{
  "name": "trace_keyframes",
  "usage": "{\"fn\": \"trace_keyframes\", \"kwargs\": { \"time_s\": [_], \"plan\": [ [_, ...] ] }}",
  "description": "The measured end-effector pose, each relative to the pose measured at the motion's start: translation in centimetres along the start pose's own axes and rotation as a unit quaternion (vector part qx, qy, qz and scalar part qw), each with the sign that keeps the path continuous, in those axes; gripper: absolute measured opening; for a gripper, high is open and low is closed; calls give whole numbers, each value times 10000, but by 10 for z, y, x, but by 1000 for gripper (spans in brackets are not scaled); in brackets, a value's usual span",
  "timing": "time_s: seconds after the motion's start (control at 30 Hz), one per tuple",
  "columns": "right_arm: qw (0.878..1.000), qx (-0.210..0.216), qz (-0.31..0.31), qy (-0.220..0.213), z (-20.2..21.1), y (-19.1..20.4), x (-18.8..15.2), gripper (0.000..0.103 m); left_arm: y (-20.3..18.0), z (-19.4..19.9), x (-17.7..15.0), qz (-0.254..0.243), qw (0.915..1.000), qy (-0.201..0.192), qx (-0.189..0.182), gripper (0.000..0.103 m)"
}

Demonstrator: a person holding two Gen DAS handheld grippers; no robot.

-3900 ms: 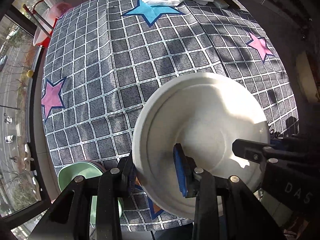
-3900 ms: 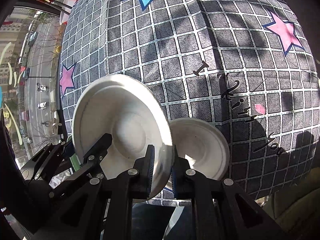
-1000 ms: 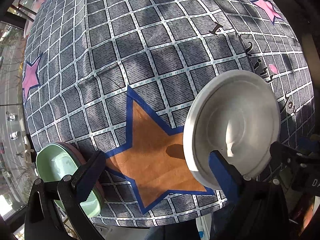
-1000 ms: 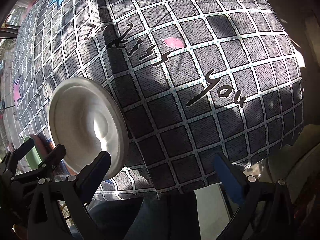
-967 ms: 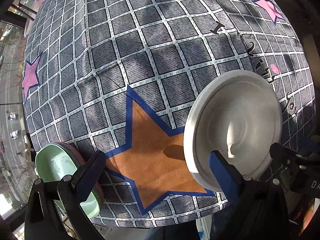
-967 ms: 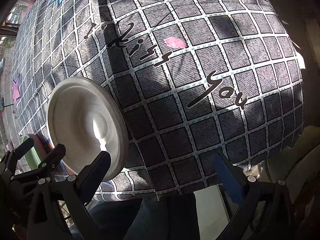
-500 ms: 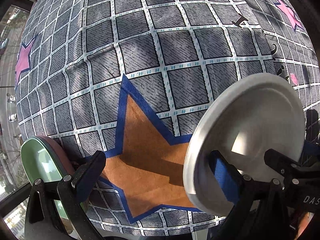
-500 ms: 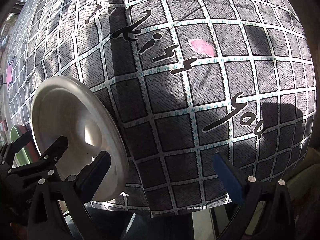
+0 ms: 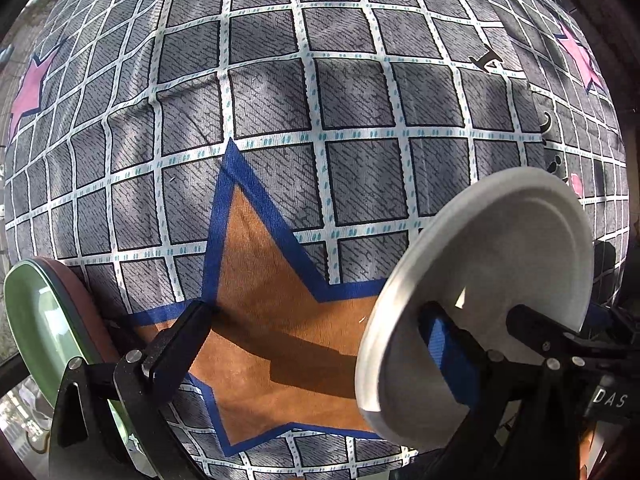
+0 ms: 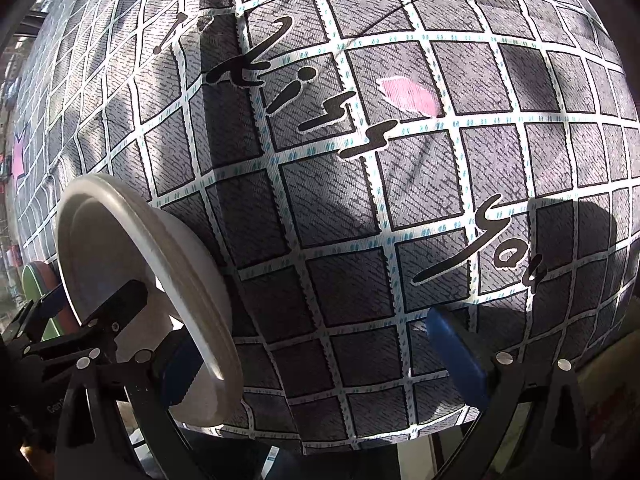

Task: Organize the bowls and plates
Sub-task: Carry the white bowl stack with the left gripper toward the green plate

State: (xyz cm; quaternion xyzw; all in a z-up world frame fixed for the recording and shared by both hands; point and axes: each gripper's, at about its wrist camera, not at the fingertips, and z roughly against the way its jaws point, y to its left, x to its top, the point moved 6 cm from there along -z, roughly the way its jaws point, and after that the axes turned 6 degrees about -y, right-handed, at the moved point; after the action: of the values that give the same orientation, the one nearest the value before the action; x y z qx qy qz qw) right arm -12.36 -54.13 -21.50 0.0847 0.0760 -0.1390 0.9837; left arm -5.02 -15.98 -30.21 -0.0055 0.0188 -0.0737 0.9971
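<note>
A stack of white plates (image 9: 492, 280) sits on the checked tablecloth near the front edge; it also shows in the right wrist view (image 10: 136, 272). My left gripper (image 9: 316, 328) is open over the orange star, its right finger inside the top plate. My right gripper (image 10: 316, 344) is open, its left finger under the stack's rim, its right finger over bare cloth. A green bowl nested in a pink one (image 9: 40, 320) stands at the front left, beside my left gripper's left finger.
The tablecloth (image 9: 280, 100) carries an orange star (image 9: 272, 320) and pink stars (image 9: 28, 88). The words "kiss you" (image 10: 328, 120) are printed on it. The table's front edge drops off just below both grippers.
Both grippers, earlier shut on a white plate, have let go and now stand open. Both have moved lower and closer to the table; the plate lies on the other white plate.
</note>
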Motion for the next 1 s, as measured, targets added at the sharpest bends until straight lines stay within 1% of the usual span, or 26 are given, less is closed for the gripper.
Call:
{"fn": "trace_keyframes", "kwargs": {
  "time_s": [0.07,0.13,0.2,0.23,0.27,0.3,0.33,0.37,0.4,0.47,0.53,0.57,0.67,0.73,1.0],
  "plan": [
    [10000,3,11,67,5,0,-4,103,4,1,2,-8,10000,83,8,103],
    [9998,0,25,217,1,0,-5,103,4,3,9,7,9998,187,20,103],
    [9997,-8,-9,261,1,0,-3,103,4,10,17,-9,9997,234,13,101],
    [9996,-11,-33,276,3,0,-4,102,1,12,18,-78,9997,217,18,96],
    [9996,-24,-15,275,-1,1,2,98,-3,14,19,-183,9997,189,22,90],
    [9997,-9,23,260,1,4,0,95,-8,15,22,-284,9995,166,16,87],
    [9997,19,69,224,4,8,-2,87,-12,16,22,-383,9992,148,-9,78],
    [9997,61,120,188,8,12,-2,76,-17,18,23,-468,9988,139,-60,68],
    [9996,135,163,178,10,16,-2,70,-21,19,23,-535,9984,154,-132,64],
    [9988,393,165,257,10,26,-4,40,-27,19,24,-613,9976,184,-261,46],
    [9977,557,90,377,8,32,-5,30,-30,18,26,-622,9970,241,-393,37],
    [9979,521,85,386,9,35,-5,27,-29,18,27,-628,9968,259,-410,37],
    [9982,429,194,376,9,40,-7,27,-29,18,26,-730,9962,255,-410,37],
    [9978,401,302,430,9,47,-12,27,-27,16,19,-726,9962,259,-402,37],
    [9962,424,485,594,1,64,-29,27,5,8,-5,-615,9971,303,-333,37]
  ]
}}
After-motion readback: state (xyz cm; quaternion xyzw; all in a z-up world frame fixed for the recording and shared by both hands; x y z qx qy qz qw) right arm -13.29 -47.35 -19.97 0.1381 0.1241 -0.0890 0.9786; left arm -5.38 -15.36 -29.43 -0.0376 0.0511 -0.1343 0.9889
